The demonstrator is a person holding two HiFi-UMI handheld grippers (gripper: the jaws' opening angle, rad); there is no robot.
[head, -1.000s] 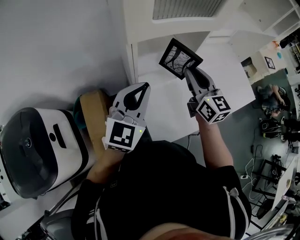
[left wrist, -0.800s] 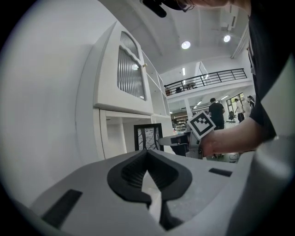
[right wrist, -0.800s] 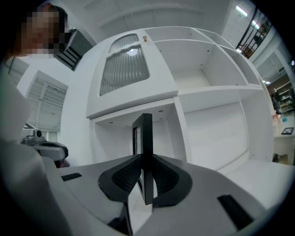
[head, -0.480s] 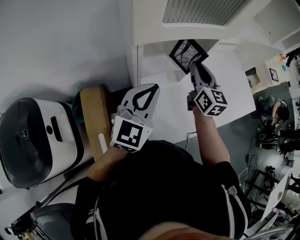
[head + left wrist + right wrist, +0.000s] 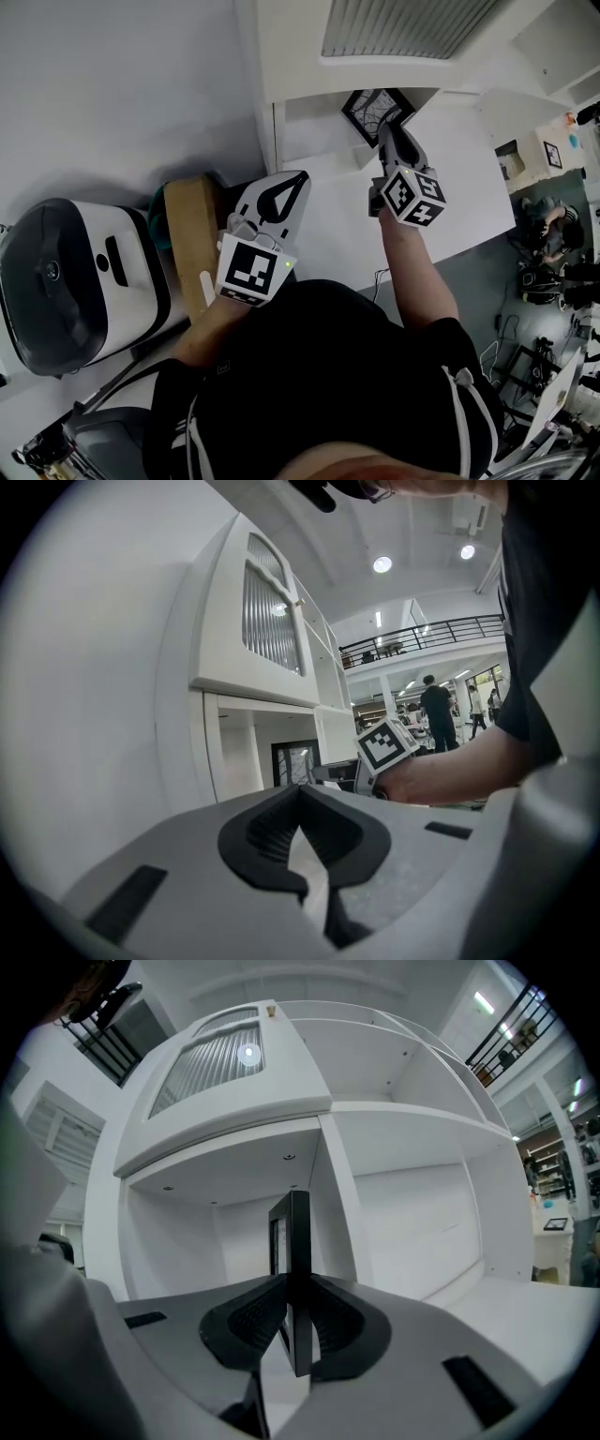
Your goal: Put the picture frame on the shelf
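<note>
dim head view, bright ceiling-lit gripper views with dark fisheye edges.

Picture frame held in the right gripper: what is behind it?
Behind the picture frame is a white shelf compartment, its back wall bare where visible. The frame, clamped edge-on in the right gripper, covers a narrow strip of that wall.

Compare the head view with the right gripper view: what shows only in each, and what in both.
Head view only: the left gripper, shut and empty, and a white appliance at lower left. Right gripper view only: the thin edge of the picture frame, clamped upright in the right gripper. Both: the frame, that gripper, the white shelf.
</note>
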